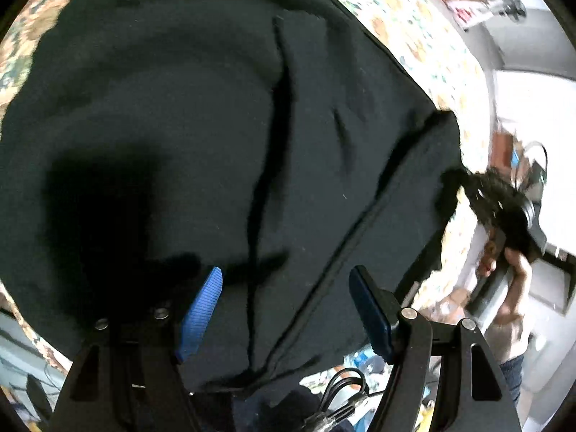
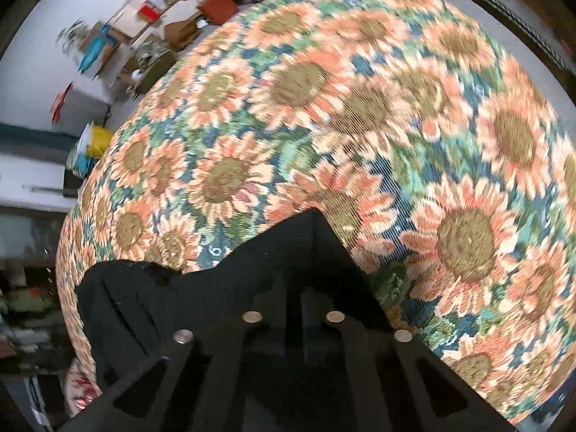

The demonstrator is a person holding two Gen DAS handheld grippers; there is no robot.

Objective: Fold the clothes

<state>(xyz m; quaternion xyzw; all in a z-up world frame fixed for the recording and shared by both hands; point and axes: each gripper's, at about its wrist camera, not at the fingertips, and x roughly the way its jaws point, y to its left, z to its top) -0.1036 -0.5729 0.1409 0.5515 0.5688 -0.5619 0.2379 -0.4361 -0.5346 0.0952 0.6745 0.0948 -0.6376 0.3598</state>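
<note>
A sunflower-patterned cloth (image 2: 360,108) covers the desk. On it lies a black garment (image 1: 198,126), spread wide with creases running down its middle. The left hand-held gripper (image 1: 284,309) hovers above the garment, its 2 blue pads (image 1: 201,316) parted and grasping nothing. The right hand-held gripper (image 2: 295,288) is clenched on a peaked edge of the black garment.

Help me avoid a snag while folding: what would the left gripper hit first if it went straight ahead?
Most likely the black garment. The left gripper stands open above it, nothing visible between; depth is unclear.
</note>
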